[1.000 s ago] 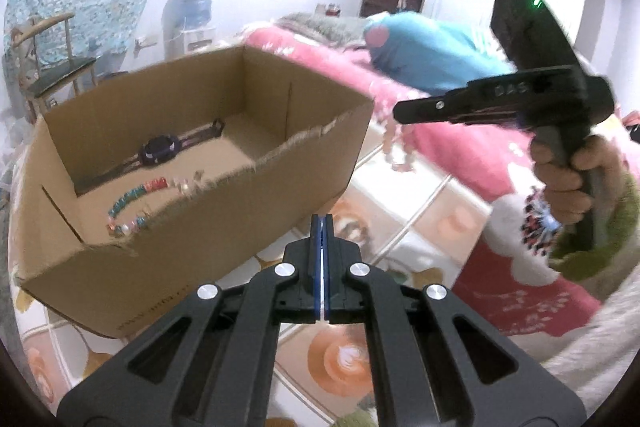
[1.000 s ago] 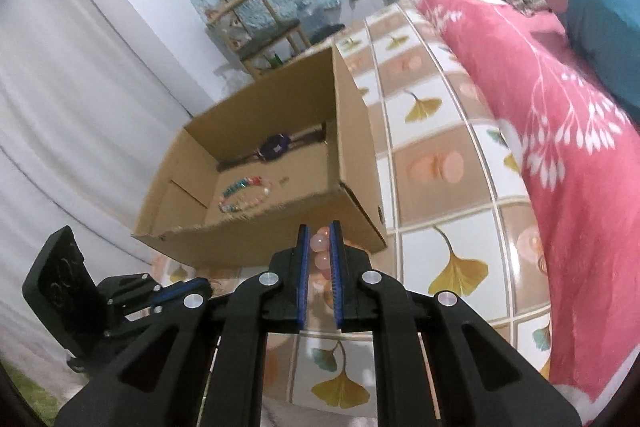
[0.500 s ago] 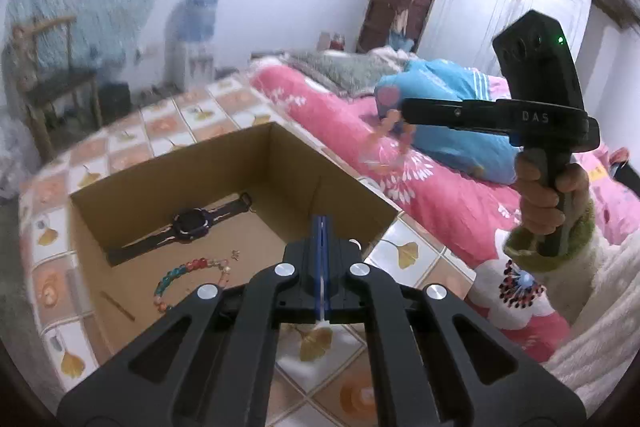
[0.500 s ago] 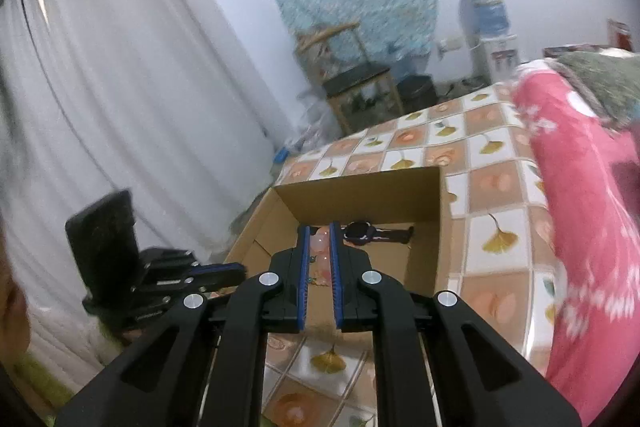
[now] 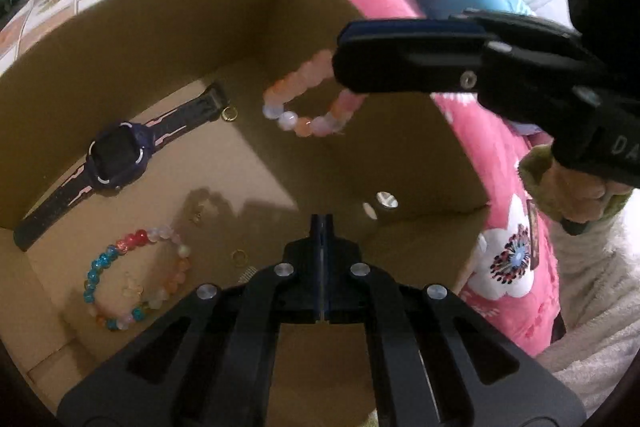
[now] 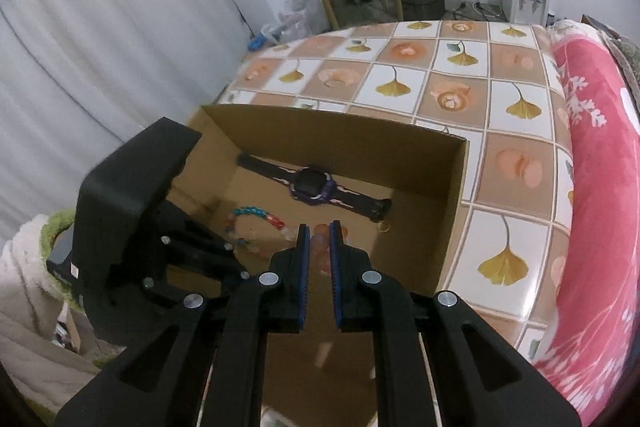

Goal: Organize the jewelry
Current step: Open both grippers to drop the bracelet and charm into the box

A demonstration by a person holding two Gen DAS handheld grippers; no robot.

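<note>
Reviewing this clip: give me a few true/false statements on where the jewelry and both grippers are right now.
1. The right gripper holds a pink bead bracelet above the cardboard box. True.
2. The watch lies on the bedspread. False: it lies inside the box.
3. The left gripper grips the multicolored bracelet. False: it is shut on nothing; that bracelet lies on the box floor.
4. A small gold ring sits near the watch strap. True.

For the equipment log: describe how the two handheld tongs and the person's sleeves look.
Both tongs, left and right, are matte black plastic with silver screws and blue pads lining the fingers. The right tongs' handle shows pale lettering, partly cut off. The person's sleeve is fluffy cream-white with a green cuff.
</note>
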